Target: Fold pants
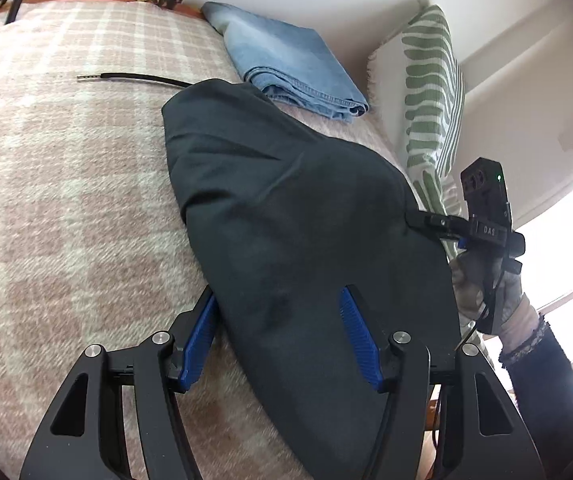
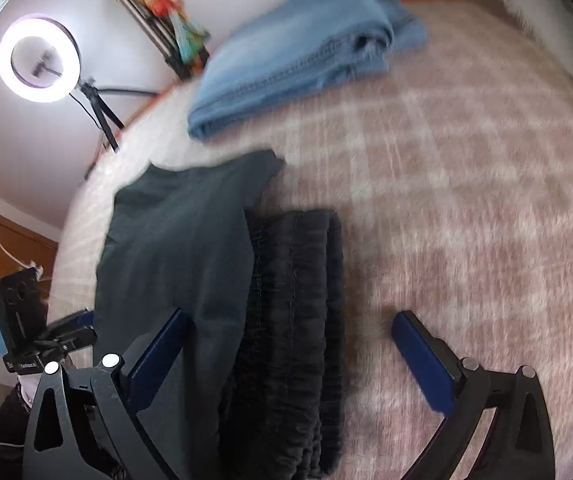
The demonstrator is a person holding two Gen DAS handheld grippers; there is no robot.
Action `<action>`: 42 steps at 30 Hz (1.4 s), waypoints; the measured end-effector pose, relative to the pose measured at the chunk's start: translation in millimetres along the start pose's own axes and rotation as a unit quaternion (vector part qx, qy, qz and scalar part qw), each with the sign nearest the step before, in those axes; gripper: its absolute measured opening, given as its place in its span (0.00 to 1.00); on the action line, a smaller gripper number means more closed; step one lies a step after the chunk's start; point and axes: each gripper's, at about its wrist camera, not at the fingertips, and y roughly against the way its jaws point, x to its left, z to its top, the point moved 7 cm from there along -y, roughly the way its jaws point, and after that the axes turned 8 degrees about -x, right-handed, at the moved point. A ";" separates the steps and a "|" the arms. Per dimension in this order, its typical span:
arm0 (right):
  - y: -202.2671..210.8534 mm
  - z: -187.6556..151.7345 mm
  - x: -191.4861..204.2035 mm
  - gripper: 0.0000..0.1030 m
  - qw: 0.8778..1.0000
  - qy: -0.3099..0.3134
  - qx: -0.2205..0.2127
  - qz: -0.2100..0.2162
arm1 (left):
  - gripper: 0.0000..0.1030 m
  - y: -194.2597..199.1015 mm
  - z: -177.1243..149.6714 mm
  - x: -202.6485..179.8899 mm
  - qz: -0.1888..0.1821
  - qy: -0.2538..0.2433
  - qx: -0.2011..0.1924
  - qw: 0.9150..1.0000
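Dark green-black pants (image 1: 294, 216) lie folded over on a pink plaid blanket (image 1: 66, 184). In the right wrist view the pants (image 2: 174, 256) show a smooth folded-over part on top of the gathered elastic waistband (image 2: 298, 300). My left gripper (image 1: 278, 300) is open, its blue pads straddling the near left edge of the pants. My right gripper (image 2: 290, 328) is open above the waistband, its left finger over the cloth and its right finger over bare blanket. The right gripper also shows in the left wrist view (image 1: 426, 222), touching the pants' right edge.
Folded blue jeans (image 1: 286, 64) lie beyond the dark pants, seen also in the right wrist view (image 2: 298, 52). A black cable (image 1: 134, 77) lies on the blanket. A green-striped cushion (image 1: 430, 92) stands at the right. A ring light (image 2: 38, 58) stands beside the bed.
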 end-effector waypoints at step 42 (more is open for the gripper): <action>34.1 -2.1 54.8 0.16 0.996 0.054 -0.072 -0.019 | 0.08 0.2 22.3 -16.8 0.007 -0.055 -0.027 0.998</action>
